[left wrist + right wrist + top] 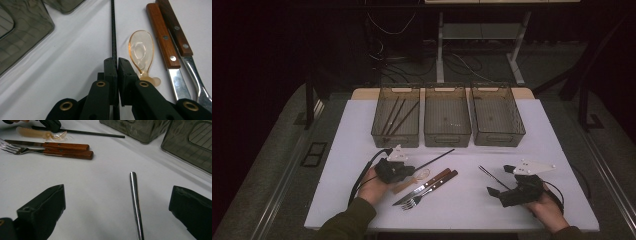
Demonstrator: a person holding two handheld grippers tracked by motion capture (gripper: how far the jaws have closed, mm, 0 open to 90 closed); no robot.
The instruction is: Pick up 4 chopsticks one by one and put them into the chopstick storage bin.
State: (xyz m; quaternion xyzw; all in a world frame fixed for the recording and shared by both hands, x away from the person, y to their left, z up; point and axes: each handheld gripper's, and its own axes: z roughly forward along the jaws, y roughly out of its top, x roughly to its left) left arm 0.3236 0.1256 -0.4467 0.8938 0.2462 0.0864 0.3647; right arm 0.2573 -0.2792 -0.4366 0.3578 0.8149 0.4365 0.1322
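text: none was legible | labels, brands, numbers, signs: none could be read on any item in view

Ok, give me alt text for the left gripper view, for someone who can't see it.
The left gripper has its two black jaws shut on a thin black chopstick that runs straight away over the white table. Just right of it lie a clear amber spoon, a wooden-handled knife and a wooden-handled fork; grey bins sit upper left.

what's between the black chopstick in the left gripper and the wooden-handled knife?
A clear amber plastic spoon, lying on the white table between the black chopstick and the knife. The left gripper view shows it best.
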